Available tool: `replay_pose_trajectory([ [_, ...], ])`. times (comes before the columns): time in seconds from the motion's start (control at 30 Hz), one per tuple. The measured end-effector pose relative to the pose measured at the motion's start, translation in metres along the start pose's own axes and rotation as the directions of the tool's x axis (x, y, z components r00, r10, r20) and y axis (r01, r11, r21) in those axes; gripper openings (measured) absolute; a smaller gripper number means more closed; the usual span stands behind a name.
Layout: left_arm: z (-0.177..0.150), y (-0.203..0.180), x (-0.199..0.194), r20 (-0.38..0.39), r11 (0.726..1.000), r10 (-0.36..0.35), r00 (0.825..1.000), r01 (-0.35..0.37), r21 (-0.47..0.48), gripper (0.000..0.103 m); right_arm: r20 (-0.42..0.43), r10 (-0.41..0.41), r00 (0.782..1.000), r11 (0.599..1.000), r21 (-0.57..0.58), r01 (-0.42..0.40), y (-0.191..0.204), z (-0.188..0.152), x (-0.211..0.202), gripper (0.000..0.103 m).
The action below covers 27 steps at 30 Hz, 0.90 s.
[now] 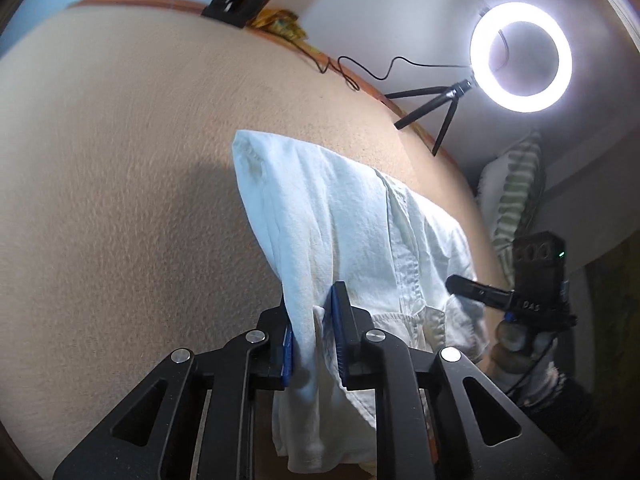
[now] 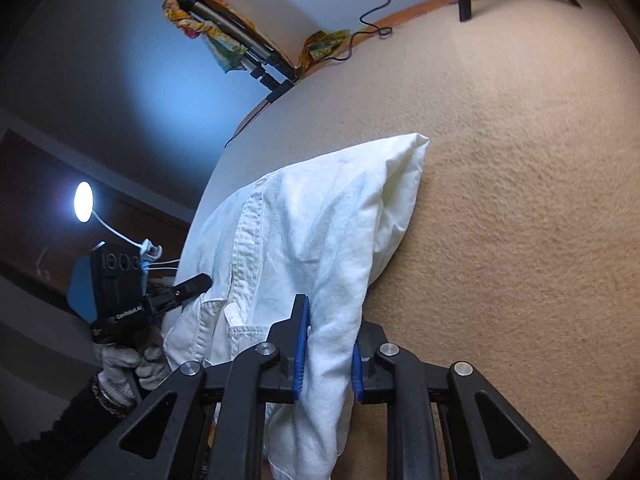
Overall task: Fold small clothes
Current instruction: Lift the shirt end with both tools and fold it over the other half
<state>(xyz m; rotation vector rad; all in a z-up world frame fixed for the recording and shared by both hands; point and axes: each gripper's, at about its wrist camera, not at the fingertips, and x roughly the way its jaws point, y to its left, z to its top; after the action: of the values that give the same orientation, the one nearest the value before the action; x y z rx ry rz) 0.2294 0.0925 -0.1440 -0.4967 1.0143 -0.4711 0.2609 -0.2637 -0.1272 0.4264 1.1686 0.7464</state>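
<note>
Left hand-held gripper (image 1: 314, 338), black w/ blue pads, is clamped on a bunched edge of a white cotton button-front shirt (image 1: 344, 232); cloth hangs below the jaws. Right hand-held gripper (image 2: 330, 346), same build, pinches the shirt's other near edge (image 2: 304, 240) the same way. The garment stretches from both grips away across a beige textured bench (image 1: 120, 160), its far corner resting on the surface. In the right wrist view a gloved hand (image 2: 120, 364) grips the other tool's handle beside the shirt. Further back: a lit ring light on a small black tripod (image 1: 520, 56), a black cable (image 1: 360, 68) trailing along the bench's orange rim.
</note>
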Motion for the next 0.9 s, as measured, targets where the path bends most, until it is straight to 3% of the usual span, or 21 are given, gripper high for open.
replay_pose_trajectory([
  [0.27, -0.007, -0.035, -0.015, 0.081, 0.982, 0.085, 0.993, -0.097, 0.161, 0.010, 0.055, -0.143, 0.988, 0.973, -0.174, 0.151, 0.042, -0.004, -0.012, 0.014],
  [0.43, -0.013, -0.064, -0.021, 0.137, 0.959, 0.092, 0.986, -0.125, 0.254, 0.009, 0.109, -0.194, 0.975, 0.937, -0.273, 0.217, 0.066, -0.010, -0.025, 0.014],
  [0.9, -0.008, -0.132, -0.002, 0.176, 0.921, 0.028, 0.984, -0.094, 0.379, 0.009, 0.210, -0.236, 0.949, 0.920, -0.268, 0.288, 0.059, 0.005, -0.086, 0.012],
])
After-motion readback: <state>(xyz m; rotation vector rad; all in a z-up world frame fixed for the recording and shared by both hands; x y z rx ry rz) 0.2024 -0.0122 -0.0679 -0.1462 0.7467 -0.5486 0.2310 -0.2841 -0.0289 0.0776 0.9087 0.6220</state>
